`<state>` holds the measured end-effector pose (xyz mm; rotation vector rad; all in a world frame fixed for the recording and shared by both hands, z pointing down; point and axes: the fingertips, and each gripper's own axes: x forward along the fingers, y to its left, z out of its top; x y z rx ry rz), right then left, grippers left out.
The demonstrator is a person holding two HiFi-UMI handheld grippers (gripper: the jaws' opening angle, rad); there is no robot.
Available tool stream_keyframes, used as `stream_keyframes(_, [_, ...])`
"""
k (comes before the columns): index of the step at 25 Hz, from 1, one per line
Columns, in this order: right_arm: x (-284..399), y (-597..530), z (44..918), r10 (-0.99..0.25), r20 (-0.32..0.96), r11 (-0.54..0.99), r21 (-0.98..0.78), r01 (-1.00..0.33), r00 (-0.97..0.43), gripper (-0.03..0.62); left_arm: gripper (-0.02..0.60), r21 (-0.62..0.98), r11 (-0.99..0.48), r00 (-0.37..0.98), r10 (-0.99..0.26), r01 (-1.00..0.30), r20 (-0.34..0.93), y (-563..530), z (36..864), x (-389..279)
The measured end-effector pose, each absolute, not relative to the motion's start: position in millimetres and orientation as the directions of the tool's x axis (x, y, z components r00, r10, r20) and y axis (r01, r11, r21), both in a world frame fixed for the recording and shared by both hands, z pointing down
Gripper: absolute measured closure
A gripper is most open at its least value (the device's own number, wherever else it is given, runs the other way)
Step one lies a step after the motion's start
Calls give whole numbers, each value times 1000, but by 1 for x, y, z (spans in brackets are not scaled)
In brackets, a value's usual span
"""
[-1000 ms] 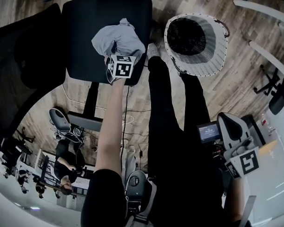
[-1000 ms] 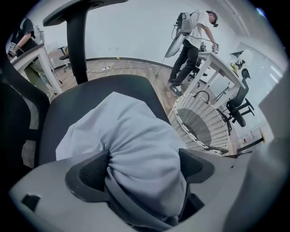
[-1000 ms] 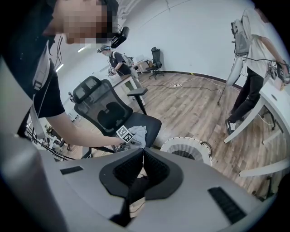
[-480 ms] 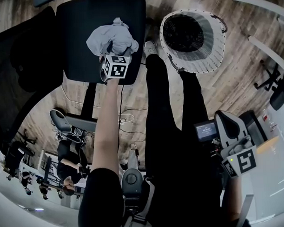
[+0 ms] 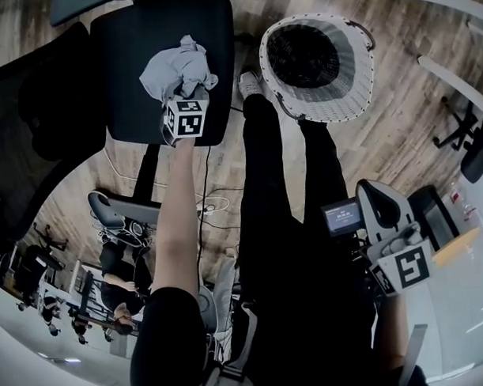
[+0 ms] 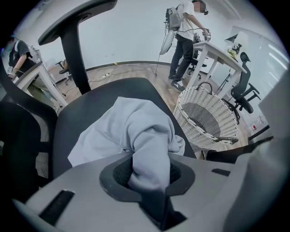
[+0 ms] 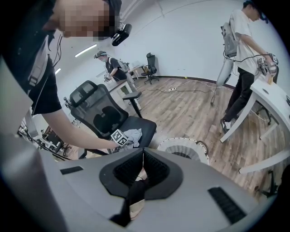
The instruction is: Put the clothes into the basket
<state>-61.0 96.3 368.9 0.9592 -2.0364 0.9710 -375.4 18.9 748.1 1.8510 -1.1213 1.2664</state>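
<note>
Left gripper view shows the left gripper (image 6: 148,174) with its jaws closing on a fold of the cloth (image 6: 131,131): the fabric is bunched into a narrow roll between the two dark pads (image 6: 118,174), which press it from both sides. The cloth is pale grey, crumpled and humped, and the rest of it lies on the black seat of the chair (image 6: 86,113), spreading away from the jaws toward the seat's middle. The basket (image 6: 186,118), white wicker with a dark inside, stands upright on the wood floor just beside the chair, apart from the cloth. In the right gripper view the right gripper (image 7: 143,170) has its jaws together with nothing between them; in the head view it hangs at the person's side, well apart from chair and basket
</note>
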Motion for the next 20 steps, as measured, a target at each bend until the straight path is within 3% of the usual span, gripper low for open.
stream_keyframes(11, [-19, 82, 354, -444, 739, 426, -324, -845, -507, 577, 496, 17, -406, 175, -357, -914, 918, 33, 661, -360])
stream_keyframes(20, [55, 76, 352, -554, 687, 353, -317, -880, -470, 577, 496, 90, -444, 310, -451, -891, 837, 32, 553, -266])
